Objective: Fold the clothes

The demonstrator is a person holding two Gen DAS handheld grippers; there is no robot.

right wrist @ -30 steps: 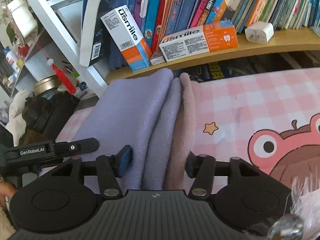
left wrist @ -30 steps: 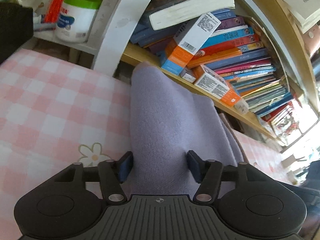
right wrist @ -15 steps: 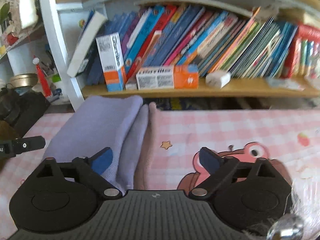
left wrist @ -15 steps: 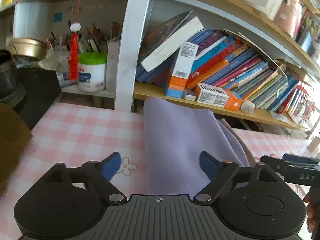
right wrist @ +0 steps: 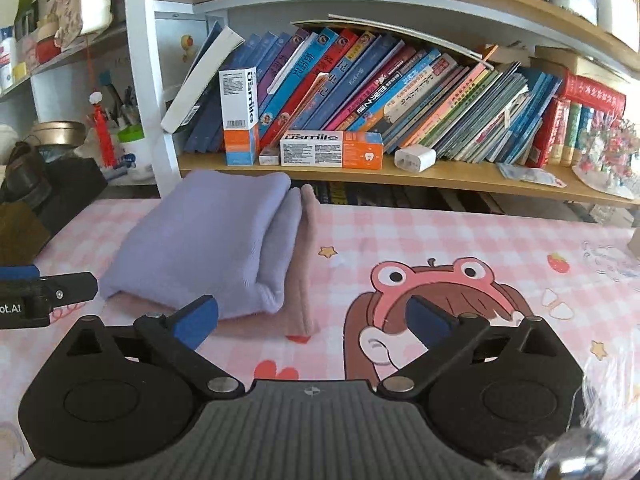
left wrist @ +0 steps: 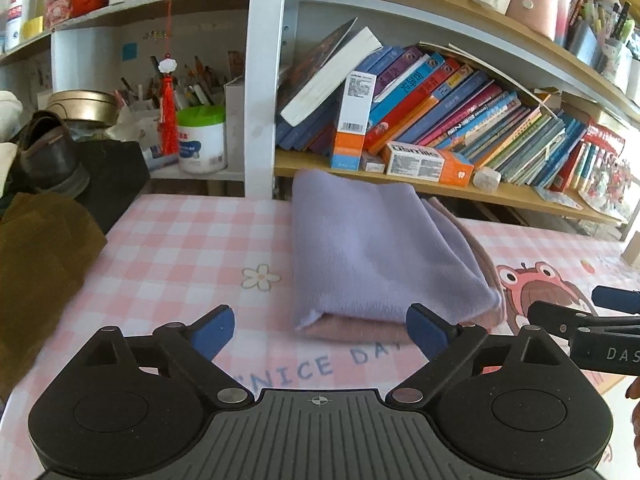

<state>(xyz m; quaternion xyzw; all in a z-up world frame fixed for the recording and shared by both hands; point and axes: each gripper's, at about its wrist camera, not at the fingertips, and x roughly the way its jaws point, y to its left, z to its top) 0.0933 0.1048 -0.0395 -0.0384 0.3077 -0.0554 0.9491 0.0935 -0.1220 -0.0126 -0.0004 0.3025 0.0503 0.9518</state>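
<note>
Left tongs spread wide and released, low centre of the left view, just short of the folded lilac-and-pink garment lying mid-frame on the pink checked surface. Right tongs likewise released and holding nothing, with the garment off to centre left. Shown only in the right view: stacked fold edges beside a frog print; only in the left: a brown cloth at the left edge.
</note>
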